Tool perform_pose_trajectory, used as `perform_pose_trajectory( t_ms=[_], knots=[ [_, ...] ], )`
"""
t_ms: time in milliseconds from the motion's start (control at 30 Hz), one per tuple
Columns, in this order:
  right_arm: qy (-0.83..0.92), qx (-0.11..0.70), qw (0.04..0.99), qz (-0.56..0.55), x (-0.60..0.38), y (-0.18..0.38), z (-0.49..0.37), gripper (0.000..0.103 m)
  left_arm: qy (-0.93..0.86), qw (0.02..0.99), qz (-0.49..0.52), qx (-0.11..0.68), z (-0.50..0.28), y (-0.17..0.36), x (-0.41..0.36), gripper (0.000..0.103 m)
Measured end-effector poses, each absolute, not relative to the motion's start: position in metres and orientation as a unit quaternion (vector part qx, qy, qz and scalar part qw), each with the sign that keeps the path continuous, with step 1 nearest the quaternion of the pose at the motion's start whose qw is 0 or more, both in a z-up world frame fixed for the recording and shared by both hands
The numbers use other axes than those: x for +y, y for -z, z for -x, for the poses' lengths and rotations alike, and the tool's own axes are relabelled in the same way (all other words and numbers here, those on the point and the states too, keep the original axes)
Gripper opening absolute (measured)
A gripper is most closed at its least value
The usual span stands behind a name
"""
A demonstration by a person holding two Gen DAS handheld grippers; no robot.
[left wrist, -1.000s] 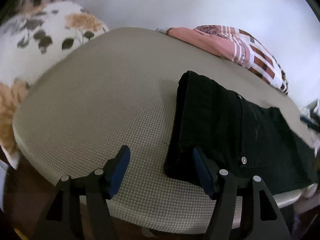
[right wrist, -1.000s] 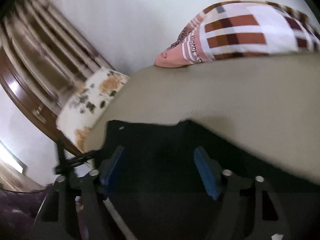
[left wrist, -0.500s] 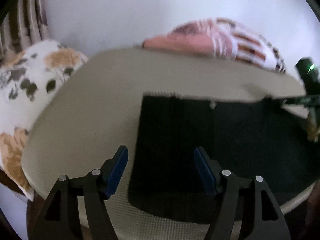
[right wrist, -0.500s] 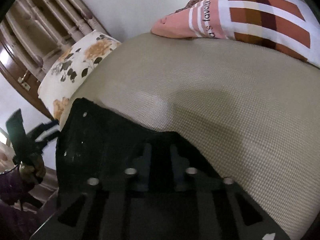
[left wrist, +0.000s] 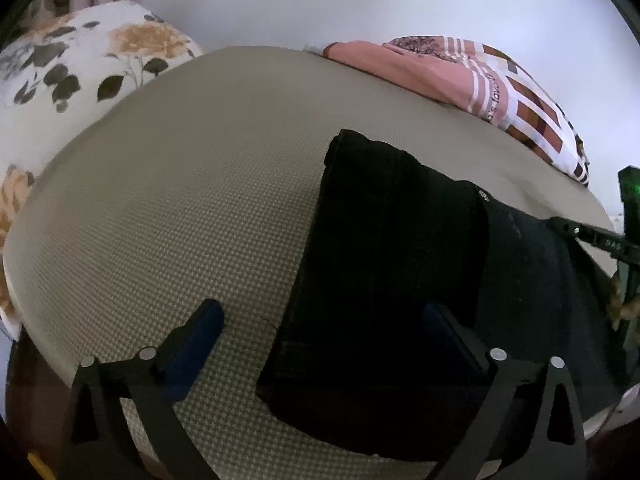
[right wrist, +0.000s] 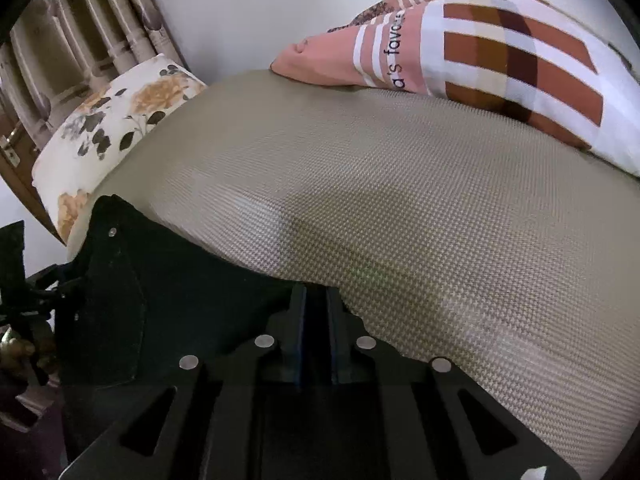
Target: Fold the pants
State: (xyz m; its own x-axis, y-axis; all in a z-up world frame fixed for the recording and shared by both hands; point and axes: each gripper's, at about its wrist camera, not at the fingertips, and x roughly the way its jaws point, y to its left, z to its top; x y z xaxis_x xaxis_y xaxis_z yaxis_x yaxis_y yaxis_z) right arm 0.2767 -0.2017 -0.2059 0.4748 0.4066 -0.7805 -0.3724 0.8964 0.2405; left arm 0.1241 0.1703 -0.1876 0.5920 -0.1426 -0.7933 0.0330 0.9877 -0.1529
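Bed [left wrist: 160,208] before me, covered in beige woven fabric. On it: black pants [left wrist: 400,280], folded, at my near edge; a floral pillow [left wrist: 80,72] at the left end; a pink checked pillow [right wrist: 500,48] along the far side.

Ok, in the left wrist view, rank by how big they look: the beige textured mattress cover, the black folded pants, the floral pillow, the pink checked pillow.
1. Beige textured mattress cover, easily the largest.
2. Black folded pants, though nearness to the camera inflates them.
3 and 4. Floral pillow and pink checked pillow: too alike to rank; the floral one is cut off by the frame edge.
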Motion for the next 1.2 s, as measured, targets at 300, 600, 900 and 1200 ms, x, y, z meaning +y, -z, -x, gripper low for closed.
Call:
perform_pose_trajectory(
  t_ms=[300,600,900,1200],
  knots=[
    [-0.186,0.383,0.879,-0.216,-0.281,0.159,-0.211,0.058,0.038,0.897,0.025,0.439,-0.124,0.175,0.167,0.102],
    [-0.031,0.386,0.893,-0.23,-0.391,0.182,-0.032,0.069,0.02,0.908,-0.069,0.413,-0.12,0.168,0.147,0.102],
    [0.174,0.262,0.851,-0.421,-0.588,0.207,0.15,0.048,0.013,0.909,-0.06,0.413,-0.118,0.162,0.148,0.102],
    [0.135,0.194,0.838,-0.492,-0.623,0.203,0.181,0.053,0.035,0.919,0.01,0.394,-0.104,0.13,0.137,0.102]
  ],
)
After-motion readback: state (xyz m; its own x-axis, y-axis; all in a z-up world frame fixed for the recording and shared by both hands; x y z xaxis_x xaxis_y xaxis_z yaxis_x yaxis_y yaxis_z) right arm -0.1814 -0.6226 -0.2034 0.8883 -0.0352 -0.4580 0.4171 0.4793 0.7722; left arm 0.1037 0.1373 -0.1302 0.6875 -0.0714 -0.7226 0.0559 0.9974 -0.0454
